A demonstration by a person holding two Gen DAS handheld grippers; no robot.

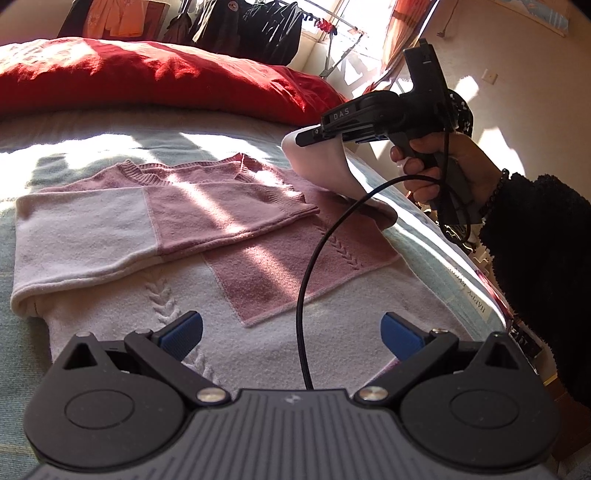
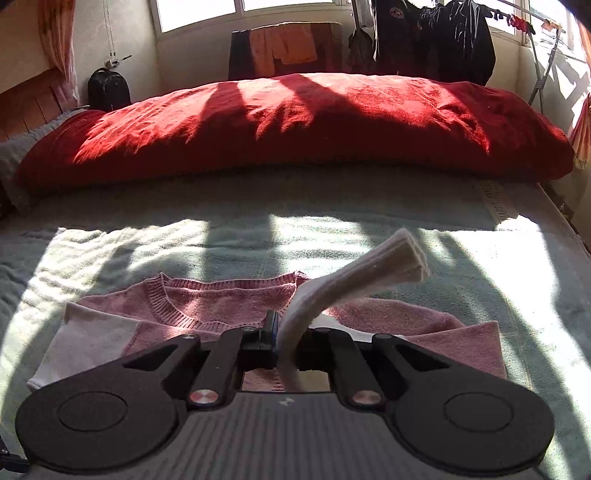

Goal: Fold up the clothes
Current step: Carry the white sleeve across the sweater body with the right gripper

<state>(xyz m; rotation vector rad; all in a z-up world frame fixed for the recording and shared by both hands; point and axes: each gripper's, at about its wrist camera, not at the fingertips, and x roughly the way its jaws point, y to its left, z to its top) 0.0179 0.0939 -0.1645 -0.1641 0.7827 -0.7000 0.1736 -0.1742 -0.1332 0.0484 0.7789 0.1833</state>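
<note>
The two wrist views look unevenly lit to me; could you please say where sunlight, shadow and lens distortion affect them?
Left wrist view: sun stripes blow out the bed cover beyond the pink sweater, the window glares, and fisheye bends the bed edge. Right wrist view: dark shadow bands cross the red duvet, bright patches wash out the bed cover, and the raised white sleeve stays readable.

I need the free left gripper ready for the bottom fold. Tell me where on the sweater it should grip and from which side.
Grip the sweater at its white bottom hem, the edge nearest the open left gripper, coming in low from that near side. The hem lies flat and uncovered there, while the right gripper holds the lifted white sleeve.
</note>
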